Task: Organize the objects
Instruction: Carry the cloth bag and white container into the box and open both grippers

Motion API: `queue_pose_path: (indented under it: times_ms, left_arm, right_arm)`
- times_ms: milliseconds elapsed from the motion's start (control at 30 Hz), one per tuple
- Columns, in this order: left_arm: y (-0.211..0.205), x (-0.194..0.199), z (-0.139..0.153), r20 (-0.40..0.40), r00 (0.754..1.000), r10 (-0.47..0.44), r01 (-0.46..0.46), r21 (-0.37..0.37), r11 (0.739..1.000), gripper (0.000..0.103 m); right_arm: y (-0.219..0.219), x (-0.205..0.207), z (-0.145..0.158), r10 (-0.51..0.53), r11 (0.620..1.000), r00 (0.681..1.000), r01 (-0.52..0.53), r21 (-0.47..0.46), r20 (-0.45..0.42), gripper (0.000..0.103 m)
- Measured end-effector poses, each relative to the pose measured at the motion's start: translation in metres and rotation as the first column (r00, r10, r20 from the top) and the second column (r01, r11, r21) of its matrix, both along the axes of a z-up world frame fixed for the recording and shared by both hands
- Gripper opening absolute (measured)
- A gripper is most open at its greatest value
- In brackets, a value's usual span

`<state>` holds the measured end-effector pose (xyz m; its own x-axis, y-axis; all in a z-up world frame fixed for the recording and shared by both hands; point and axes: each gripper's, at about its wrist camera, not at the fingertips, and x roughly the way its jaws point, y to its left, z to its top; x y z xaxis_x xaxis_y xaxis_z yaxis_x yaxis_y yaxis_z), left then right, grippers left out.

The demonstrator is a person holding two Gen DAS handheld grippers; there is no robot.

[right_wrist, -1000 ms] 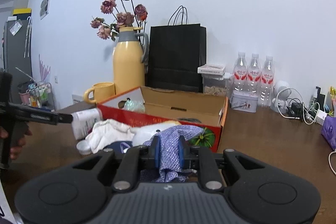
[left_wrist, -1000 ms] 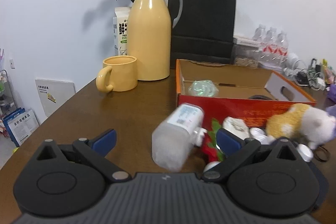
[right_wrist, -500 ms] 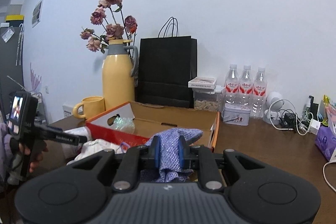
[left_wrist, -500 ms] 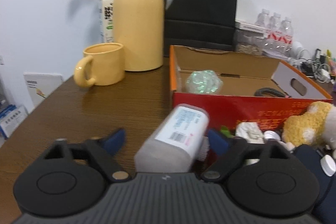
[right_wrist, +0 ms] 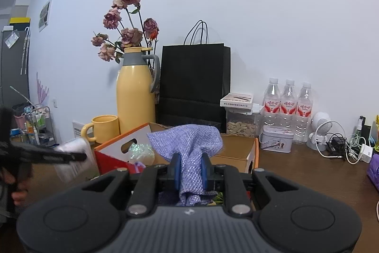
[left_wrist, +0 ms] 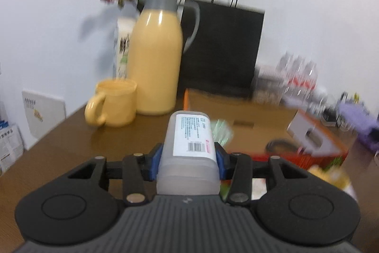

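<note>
Left hand-held gripper (left_wrist: 188, 164): jaws closing, blue pads at both sides of the frosted plastic bottle (left_wrist: 189, 151), lifted toward the cardboard box (left_wrist: 315, 132) at 2 o'clock. Rigid, light, probably slick; mid-body grip suits. Right hand-held gripper (right_wrist: 191, 168) clamped on soft purple cloth (right_wrist: 189, 141), limp, above the box.

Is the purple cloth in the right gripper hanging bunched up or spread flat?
Bunched up. The right gripper pinches the purple cloth at a gathered neck; the cloth balloons loosely above the pads and drapes in folds below them, over the cardboard box.
</note>
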<state>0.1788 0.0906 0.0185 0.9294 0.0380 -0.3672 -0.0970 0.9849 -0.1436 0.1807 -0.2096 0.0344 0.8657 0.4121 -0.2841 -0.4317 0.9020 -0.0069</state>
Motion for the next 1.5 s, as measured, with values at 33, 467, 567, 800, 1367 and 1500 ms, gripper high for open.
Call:
queue_pose_path:
  times_ms: [33,467,567,800,1367,1500]
  left_arm:
    - [-0.003,0.003,0.007,0.017,1.0,-0.008,0.008,0.0,1.0,0.044]
    - [-0.062,0.096,0.03,0.039,0.998,-0.043,0.043,0.008,0.999,0.045]
    - [-0.066,0.115,0.018,-0.009,1.0,-0.019,0.019,0.002,1.0,0.045]
    - [-0.066,0.14,-0.008,-0.11,0.994,-0.014,0.017,0.027,0.999,0.045]
    - [-0.066,0.126,-0.001,-0.003,1.0,0.007,-0.007,0.033,0.999,0.103]
    - [-0.066,0.119,0.007,0.018,1.0,0.009,-0.01,0.022,1.0,0.103]
  right_arm:
    - [0.003,0.006,0.001,-0.001,1.0,1.0,0.001,0.001,0.001,0.016]
    - [0.047,0.101,-0.004,-0.031,0.999,0.999,0.032,0.016,-0.037,0.016]
    - [0.052,0.124,-0.016,-0.076,0.997,0.994,0.075,-0.015,-0.073,0.016]
    - [0.043,0.161,-0.047,-0.128,0.992,0.976,0.125,-0.03,-0.179,0.016]
    - [0.042,0.156,-0.055,-0.143,0.989,0.967,0.132,-0.064,-0.209,0.102]
    - [0.04,0.151,-0.049,-0.146,0.989,0.97,0.137,-0.06,-0.193,0.103]
